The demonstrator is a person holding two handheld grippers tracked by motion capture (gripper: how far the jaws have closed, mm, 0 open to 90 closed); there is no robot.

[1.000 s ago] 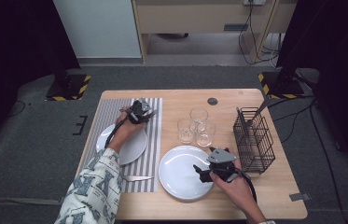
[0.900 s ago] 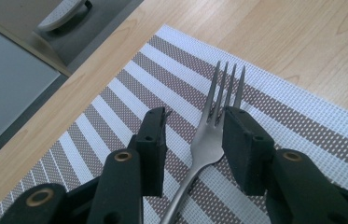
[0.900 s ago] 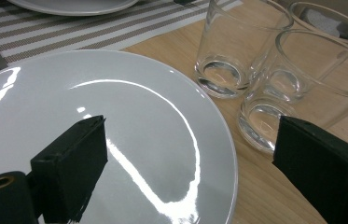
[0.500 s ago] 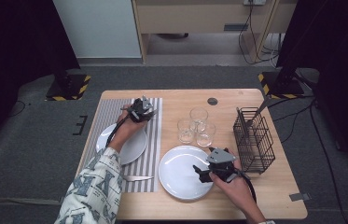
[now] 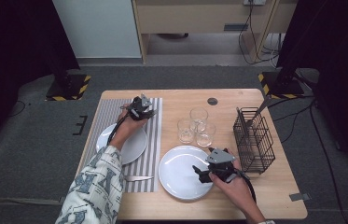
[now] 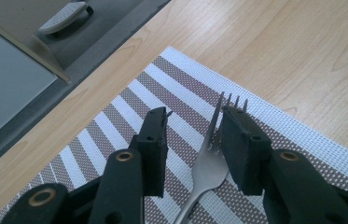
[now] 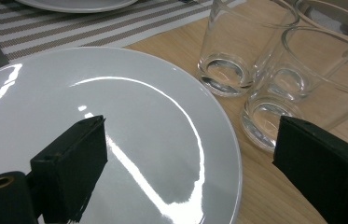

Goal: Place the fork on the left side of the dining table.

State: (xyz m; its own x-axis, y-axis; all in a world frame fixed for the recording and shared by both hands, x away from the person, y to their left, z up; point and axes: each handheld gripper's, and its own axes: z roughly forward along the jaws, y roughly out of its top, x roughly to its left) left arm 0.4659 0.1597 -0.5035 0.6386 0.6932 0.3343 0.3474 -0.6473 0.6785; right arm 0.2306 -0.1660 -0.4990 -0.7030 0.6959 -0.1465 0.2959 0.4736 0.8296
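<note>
Over the striped mat (image 6: 129,121), the left hand-held gripper (image 6: 194,133) is staying put as before, jaws released around the fork (image 6: 209,156); the right hand-held gripper (image 7: 185,163) is hovering released over the plate (image 7: 129,116).

The fork (image 6: 207,161) handle runs off the bottom edge.

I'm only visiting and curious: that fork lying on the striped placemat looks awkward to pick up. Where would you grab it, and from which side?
Probably at the neck, just below the tines, coming down from above. The fork lies flat on the placemat, so only its narrow edges offer a hold. The left hand-held gripper already straddles it there, one jaw on each side, not yet pinching it.
</note>
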